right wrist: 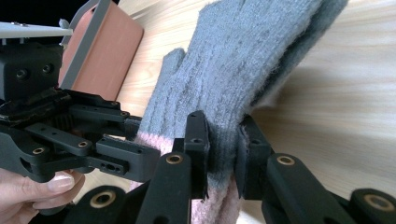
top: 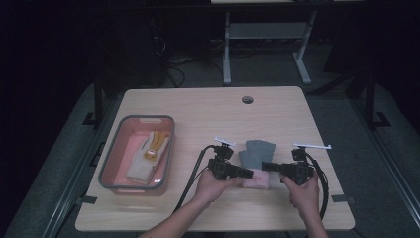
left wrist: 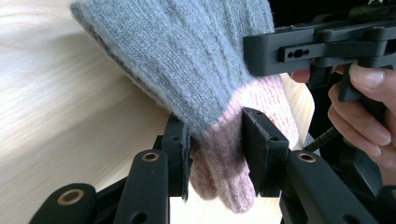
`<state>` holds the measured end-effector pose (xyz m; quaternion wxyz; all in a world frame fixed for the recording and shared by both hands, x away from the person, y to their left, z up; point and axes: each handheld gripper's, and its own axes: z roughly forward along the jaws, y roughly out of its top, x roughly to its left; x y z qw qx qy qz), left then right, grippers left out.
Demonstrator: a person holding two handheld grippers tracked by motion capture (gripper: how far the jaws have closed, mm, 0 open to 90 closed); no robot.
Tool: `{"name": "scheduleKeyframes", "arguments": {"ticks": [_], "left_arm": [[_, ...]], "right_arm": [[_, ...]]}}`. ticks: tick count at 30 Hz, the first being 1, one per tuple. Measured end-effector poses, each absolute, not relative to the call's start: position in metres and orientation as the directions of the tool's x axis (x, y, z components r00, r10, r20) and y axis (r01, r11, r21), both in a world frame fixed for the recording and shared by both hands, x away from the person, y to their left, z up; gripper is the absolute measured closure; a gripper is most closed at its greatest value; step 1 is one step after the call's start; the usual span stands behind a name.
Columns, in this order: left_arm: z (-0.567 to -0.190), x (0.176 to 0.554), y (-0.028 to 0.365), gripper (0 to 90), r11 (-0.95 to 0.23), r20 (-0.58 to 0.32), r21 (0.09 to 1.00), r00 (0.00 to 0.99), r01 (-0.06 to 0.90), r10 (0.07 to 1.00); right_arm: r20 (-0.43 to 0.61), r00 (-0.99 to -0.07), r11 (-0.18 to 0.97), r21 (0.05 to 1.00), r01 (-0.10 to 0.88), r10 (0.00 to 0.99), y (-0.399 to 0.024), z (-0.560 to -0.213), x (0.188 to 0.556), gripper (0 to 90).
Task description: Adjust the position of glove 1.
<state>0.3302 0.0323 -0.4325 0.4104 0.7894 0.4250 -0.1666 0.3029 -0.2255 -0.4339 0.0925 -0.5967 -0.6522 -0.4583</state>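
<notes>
Both my grippers were clamped on the grey-and-pink glove (top: 257, 161) at table centre, slightly right & near my edge. L gripper (top: 247, 173) had its jaws pinched on the pink cuff end from the left side; in the left gripper view the pads (left wrist: 261, 140) pressed into the knit (left wrist: 196, 70) w/ the cuff bunched between them. R gripper (top: 265, 166) bit the glove's opposite edge, about where grey meets pink; the right gripper view showed its jaws squeezed tight on a fold of the fabric (right wrist: 247, 56). So neither tool was apart, both were closed on the same glove.

Glove looked lifted at the cuff end, finger end drooping toward the table (top: 208, 109), though the high view was dim so I couldn't be sure how much of it was off the wood.

Step in hand, my read: two-handed pickup of the glove, prob. to carry it to the pink bin (top: 111, 153) at the left, where another glove, cream with yellow (top: 148, 158), already lay. Next move would need both hands travelling left together, keeping spacing so the knit didn't stretch or slip, enough height to clear the bin's grey rim, then letting go over the free floor beside the cream glove.
</notes>
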Motion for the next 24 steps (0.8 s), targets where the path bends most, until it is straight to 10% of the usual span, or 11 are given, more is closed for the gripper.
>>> {"name": "scheduleKeyframes", "arguments": {"ticks": [24], "left_arm": [[-0.413,0.33,0.083,64.3,-0.273,-0.604,0.521,0.575,0.809,0.551]], "right_arm": [[0.664,-0.35,-0.045,0.5,0.865,0.66,-0.179,-0.416,0.32,77.3]]}}
